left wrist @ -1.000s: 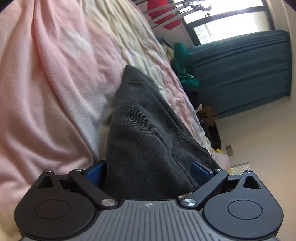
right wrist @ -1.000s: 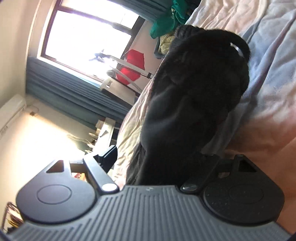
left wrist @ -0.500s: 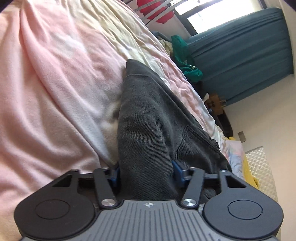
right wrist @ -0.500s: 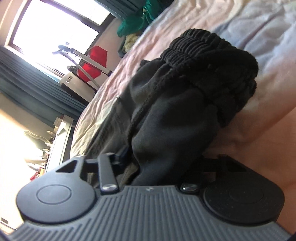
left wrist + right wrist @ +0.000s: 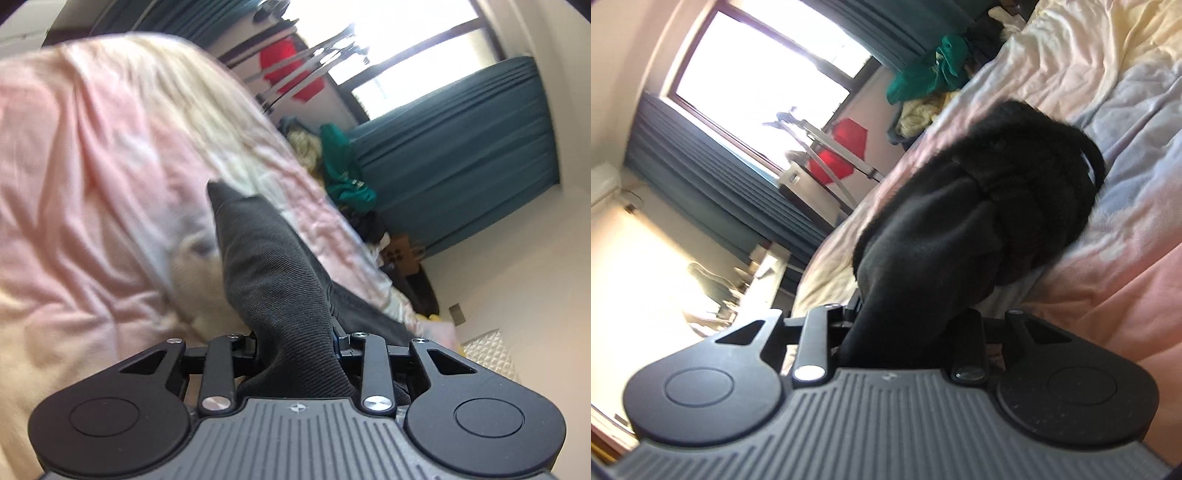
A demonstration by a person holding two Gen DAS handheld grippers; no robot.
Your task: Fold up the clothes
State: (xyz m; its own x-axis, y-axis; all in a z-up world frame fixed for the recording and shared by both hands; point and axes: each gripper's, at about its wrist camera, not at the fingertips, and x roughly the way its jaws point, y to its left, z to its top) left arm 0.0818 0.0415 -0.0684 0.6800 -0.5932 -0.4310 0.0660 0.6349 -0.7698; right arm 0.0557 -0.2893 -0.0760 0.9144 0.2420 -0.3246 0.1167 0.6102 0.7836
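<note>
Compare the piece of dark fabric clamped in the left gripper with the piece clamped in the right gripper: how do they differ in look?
The fabric in the left gripper is charcoal grey, finely ribbed, smooth, with a stitched seam. The fabric in the right gripper looks near black, bunched, with a gathered elastic band at its far end. Both are dark cloth pinched between shut fingers above the pink bedding.

Left gripper (image 5: 295, 341) went from open to clamped on the dark grey trousers (image 5: 275, 273). Right gripper (image 5: 905, 325) closed on their black waistband end (image 5: 1008, 192) too. Fabric now lifted, bunched.
</note>
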